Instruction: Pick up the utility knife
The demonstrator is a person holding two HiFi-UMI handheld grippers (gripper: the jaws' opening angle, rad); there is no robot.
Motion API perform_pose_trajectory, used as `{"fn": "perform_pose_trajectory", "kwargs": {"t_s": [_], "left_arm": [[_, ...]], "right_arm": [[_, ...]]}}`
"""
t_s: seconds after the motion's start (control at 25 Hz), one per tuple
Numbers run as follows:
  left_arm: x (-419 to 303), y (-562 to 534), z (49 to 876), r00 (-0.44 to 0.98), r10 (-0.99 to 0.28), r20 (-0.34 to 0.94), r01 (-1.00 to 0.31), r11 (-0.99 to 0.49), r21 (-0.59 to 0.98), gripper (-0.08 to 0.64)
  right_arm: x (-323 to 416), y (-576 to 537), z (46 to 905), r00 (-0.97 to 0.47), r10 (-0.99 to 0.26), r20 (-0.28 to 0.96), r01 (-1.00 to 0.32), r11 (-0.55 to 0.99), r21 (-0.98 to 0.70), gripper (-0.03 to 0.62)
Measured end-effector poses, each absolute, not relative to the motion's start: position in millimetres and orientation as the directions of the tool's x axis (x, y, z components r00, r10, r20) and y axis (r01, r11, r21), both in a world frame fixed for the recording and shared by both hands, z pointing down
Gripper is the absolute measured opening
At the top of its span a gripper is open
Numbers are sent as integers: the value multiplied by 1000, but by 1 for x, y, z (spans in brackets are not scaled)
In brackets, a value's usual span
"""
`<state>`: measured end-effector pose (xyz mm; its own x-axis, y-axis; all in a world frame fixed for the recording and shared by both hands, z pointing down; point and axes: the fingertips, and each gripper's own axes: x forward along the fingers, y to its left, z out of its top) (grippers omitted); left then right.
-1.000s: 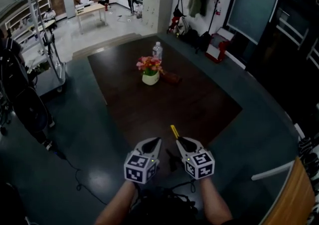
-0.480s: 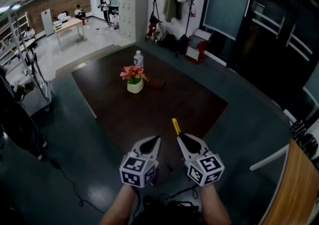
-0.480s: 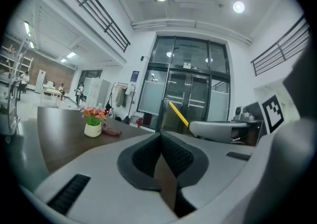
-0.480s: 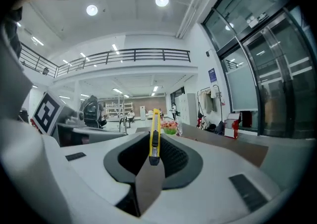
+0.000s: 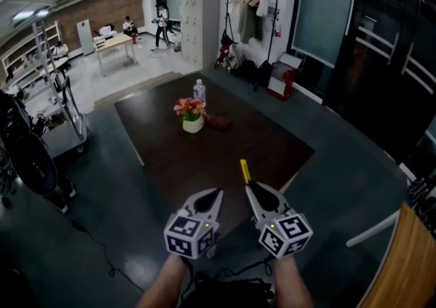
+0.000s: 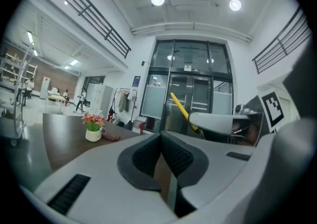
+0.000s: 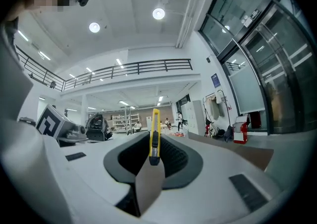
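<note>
Large open hall with grey floor, lockers, a coat rack and glass doors behind. People stand at a far desk, well beyond the dark brown rectangular table (image 5: 259, 143), which serves as the reference here.

On the table's far half:
- white pot of pink and orange flowers (image 5: 192, 114)
- clear plastic water bottle (image 5: 199, 90) just behind the pot
- small reddish-brown item (image 5: 219, 122) beside the pot, identity not readable

All three sit well apart from the near edge, so they don't intrude on the working end.

Right gripper (image 5: 252, 187): hovers over the table's near edge, jaws pinching the slim yellow utility knife (image 5: 243, 170). In the right gripper view, the knife (image 7: 155, 134) stands on edge between the black ribbed pads. It is clamped at its lower end, with the yellow body projecting out past the tips. Judgement: the flat sides face the pads, which gives the widest contact on so thin a tool and keeps it from twisting.

Knife is clear of the table, touching nothing but the pads.

Left gripper (image 5: 215, 194): level with the right one, just beside it, above the same near edge. The left gripper view shows its jaws (image 6: 161, 139) pressed together with nothing between them. Judgement: it is idle, parked alongside so it doesn't foul the knife.

Pick-up appears accomplished.
</note>
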<state>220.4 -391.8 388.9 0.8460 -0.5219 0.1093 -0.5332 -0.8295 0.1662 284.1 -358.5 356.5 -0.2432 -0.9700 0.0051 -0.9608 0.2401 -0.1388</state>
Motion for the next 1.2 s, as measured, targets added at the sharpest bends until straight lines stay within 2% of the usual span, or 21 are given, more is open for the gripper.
{"fn": "perform_pose_trajectory", "kwargs": {"t_s": [0.36,1.2], "left_arm": [[225,-351,379,820,-563,106,-573,-810,127,6],[230,-322,369,834,-544,91,-551,-827,113,6]], "right_arm": [[289,-320,352,-264,-965,-10,-952,262,-155,74],[282,-296,347,-273,-961,-30,-951,275,-143,74]]}}
